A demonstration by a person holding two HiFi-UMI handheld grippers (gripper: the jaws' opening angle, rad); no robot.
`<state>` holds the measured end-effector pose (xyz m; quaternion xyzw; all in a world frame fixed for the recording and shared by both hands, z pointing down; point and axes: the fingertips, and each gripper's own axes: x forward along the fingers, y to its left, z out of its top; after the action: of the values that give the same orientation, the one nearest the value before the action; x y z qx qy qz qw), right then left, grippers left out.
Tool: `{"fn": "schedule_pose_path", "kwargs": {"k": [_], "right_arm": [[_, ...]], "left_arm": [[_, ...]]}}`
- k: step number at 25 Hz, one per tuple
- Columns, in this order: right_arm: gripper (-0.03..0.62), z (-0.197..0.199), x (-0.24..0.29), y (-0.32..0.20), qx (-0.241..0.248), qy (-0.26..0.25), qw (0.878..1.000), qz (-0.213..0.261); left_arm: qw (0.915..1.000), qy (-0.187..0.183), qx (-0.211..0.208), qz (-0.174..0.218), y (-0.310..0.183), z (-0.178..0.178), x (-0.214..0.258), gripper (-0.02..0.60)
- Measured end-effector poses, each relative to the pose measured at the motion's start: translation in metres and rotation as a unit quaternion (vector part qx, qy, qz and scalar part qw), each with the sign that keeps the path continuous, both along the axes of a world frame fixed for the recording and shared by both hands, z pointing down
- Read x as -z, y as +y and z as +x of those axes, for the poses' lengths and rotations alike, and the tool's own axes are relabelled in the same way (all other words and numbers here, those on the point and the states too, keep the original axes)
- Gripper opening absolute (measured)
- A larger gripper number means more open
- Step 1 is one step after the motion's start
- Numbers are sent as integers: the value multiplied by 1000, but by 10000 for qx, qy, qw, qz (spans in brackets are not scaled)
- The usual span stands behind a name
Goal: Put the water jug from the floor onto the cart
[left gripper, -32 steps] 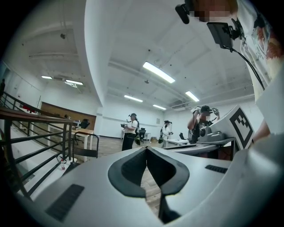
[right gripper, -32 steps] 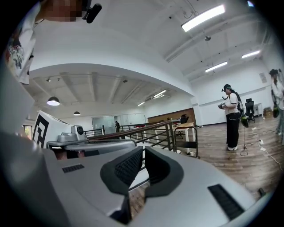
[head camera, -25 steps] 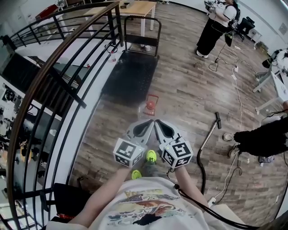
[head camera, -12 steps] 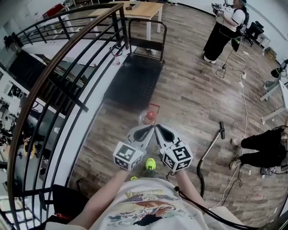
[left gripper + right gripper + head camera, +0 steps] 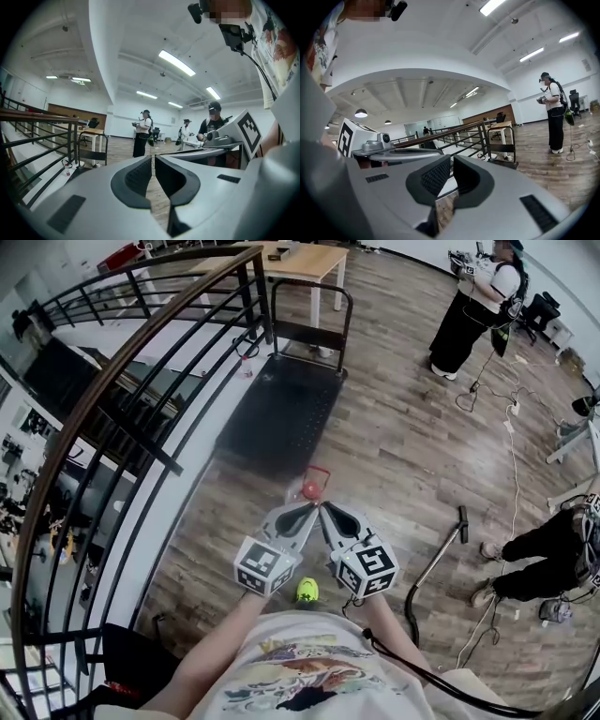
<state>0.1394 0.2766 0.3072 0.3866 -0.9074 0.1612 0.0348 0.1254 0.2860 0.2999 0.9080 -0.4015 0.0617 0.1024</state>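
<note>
Left hand-held gripper [image 5: 296, 516]: it is being held shut, with the jaws together and nothing between them, and it is being pointed low over the floor [image 5: 394, 456] towards the jug.
Right hand-held gripper [image 5: 330, 517]: it is likewise being held shut and empty, just beside the left one, the two tips nearly meeting.
Water jug [image 5: 311, 487]: a clear jug with a red cap, it is still sitting on the floor just beyond the two tips and is not being touched by either. It is being kept just off the near edge of the cart, towards that edge's right corner.
Cart [image 5: 281, 409]: its black deck is being left bare, with the push handle [image 5: 313, 307] standing up at the far edge and the railing [image 5: 122, 381] running along its left side.
Done so far: nothing of the task is being shown as finished, since the jug is neither being gripped nor lifted.
Left to do: by the look of it the jaws are yet to be opened and set on the jug, which is then to be raised, carried over the near edge and set down on the deck.
Bystanders: one person [image 5: 478, 306] is standing well off at the far right and is not being involved.
</note>
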Motion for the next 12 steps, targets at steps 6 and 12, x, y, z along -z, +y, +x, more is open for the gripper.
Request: {"fn": "schedule_pose_path", "kwargs": {"k": [6, 12], "right_arm": [[28, -7, -1, -20, 108, -9, 9999, -76], [28, -28, -13, -43, 83, 52, 9999, -118]], "left_arm": [[9999, -40, 108, -14, -20, -6, -1, 11], [10000, -41, 76, 8, -42, -28, -11, 11]]}}
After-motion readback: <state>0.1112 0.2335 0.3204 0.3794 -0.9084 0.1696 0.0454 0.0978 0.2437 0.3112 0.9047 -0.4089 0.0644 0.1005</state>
